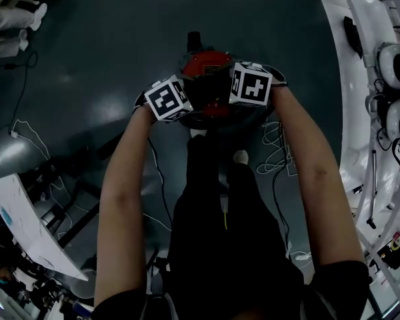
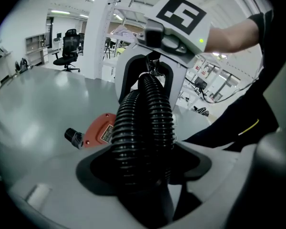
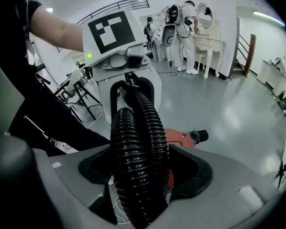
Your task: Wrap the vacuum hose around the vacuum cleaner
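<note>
Ribbed black vacuum hose (image 2: 143, 128) hangs doubled between the left gripper (image 3: 131, 97) and right gripper (image 2: 150, 80), each clamped on both strands, above the round red vacuum cleaner (image 1: 207, 65) on the grey floor (image 1: 107, 39). Uneven pull could slip one strand free, spilling the loop. Only the head view shows the cleaner directly below; gripper views show the grip.

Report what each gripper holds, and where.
Both hold the black ribbed vacuum hose, doubled: left gripper and right gripper each clamp its two side-by-side strands.
</note>
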`<state>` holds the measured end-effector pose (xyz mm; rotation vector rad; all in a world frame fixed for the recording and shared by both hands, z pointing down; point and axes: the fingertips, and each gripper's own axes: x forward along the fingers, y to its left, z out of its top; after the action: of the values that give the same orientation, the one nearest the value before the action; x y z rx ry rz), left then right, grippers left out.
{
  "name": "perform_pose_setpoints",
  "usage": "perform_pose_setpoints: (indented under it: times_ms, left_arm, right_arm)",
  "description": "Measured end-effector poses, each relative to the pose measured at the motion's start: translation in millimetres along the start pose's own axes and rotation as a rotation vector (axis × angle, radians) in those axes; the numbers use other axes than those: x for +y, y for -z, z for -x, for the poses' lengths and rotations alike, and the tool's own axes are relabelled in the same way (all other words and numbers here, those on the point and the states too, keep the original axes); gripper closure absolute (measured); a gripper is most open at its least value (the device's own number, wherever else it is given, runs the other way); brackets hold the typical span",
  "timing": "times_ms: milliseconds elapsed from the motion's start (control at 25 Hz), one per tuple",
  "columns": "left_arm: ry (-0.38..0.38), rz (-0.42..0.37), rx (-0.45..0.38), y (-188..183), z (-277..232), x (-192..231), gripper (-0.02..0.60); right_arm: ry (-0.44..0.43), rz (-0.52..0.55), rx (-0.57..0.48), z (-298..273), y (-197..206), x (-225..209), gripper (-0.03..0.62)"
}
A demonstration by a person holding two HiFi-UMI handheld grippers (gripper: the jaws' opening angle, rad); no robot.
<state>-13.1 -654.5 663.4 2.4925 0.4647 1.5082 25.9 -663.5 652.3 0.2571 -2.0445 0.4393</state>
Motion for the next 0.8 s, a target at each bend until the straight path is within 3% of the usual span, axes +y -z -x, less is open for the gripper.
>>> perform_pose_setpoints:
  times_ms: [200,800]
  left_arm:
    - [0.0,-0.01,0.044,8.7,-5.2,26.4,0.236]
    - [-0.008,0.056,0.086,40.6,-25.6,89.8,0.245]
  right_arm:
    - [0.021,-0.029,-0.036,-13.5,-5.1,-23.5,0.247]
    - [0.015,-0.042,0.009,-59.9,-9.3,-80.2,0.232]
